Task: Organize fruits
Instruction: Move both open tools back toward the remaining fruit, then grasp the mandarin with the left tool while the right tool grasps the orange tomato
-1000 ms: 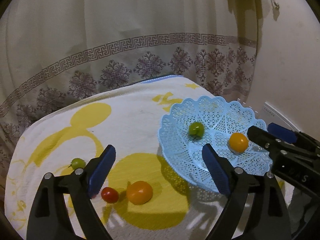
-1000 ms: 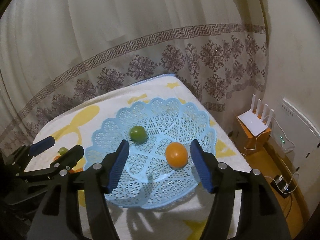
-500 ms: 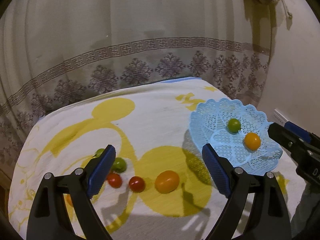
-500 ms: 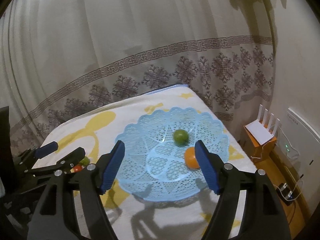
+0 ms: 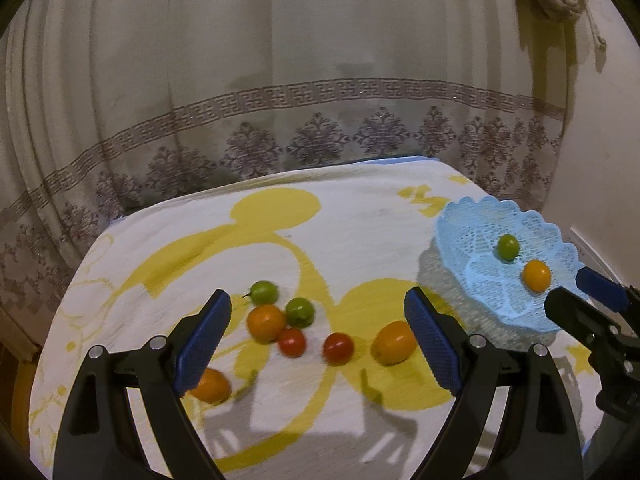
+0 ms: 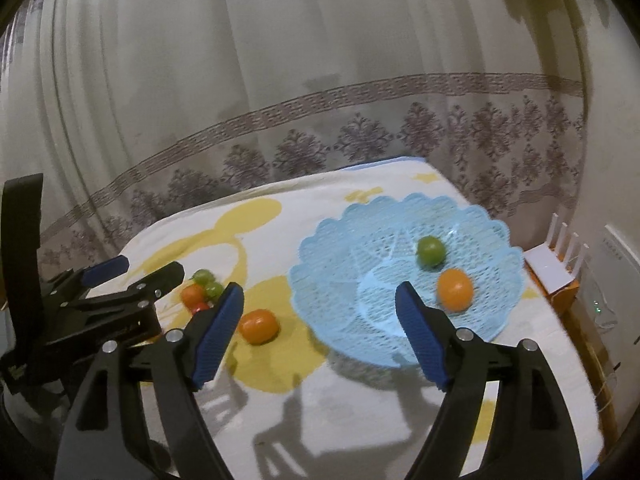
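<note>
Blue lattice basket with scalloped rim on yellow-and-white cloth, holding one green fruit and one orange fruit. Loose fruits beside it on cloth: red, green, orange. Left gripper spread wide, empty; right gripper just widened, empty. White router only in right view.

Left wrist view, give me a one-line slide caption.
Open left gripper over seven loose fruits on the cloth; basket holds two more, green and orange.
</note>
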`<action>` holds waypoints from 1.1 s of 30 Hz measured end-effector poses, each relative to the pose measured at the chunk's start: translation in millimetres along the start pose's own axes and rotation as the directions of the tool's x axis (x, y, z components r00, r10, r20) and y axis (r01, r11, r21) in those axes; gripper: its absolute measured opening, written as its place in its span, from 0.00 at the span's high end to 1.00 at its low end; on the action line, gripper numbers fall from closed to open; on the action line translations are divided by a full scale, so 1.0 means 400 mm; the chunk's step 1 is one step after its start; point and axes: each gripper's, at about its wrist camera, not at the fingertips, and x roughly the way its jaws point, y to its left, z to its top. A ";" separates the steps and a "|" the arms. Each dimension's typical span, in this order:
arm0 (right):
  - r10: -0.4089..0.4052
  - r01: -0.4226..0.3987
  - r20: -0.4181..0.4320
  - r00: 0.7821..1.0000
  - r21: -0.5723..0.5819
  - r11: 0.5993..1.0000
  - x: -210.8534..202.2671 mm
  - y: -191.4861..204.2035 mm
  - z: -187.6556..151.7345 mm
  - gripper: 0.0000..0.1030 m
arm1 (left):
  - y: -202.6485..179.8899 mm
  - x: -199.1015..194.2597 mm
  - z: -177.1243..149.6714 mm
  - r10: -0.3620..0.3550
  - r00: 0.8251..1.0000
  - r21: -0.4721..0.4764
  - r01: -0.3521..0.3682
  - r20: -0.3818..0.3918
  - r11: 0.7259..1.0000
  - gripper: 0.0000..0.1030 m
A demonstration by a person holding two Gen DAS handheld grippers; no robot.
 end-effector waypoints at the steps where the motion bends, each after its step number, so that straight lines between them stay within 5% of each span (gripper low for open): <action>1: 0.005 -0.005 -0.005 1.000 -0.008 1.000 0.004 0.008 -0.005 0.23 | 0.009 0.000 -0.006 0.004 1.000 -0.004 -0.004 -0.003 1.000 0.15; 21: 0.039 -0.044 -0.086 0.996 -0.061 0.997 0.069 0.092 -0.075 0.23 | 0.205 0.040 -0.109 0.088 0.991 -0.099 -0.097 -0.098 0.990 0.15; 33: 0.059 -0.071 -0.179 0.982 -0.058 0.996 0.119 0.131 -0.126 0.23 | 0.240 0.104 -0.141 0.075 0.984 -0.083 -0.090 -0.161 0.992 0.15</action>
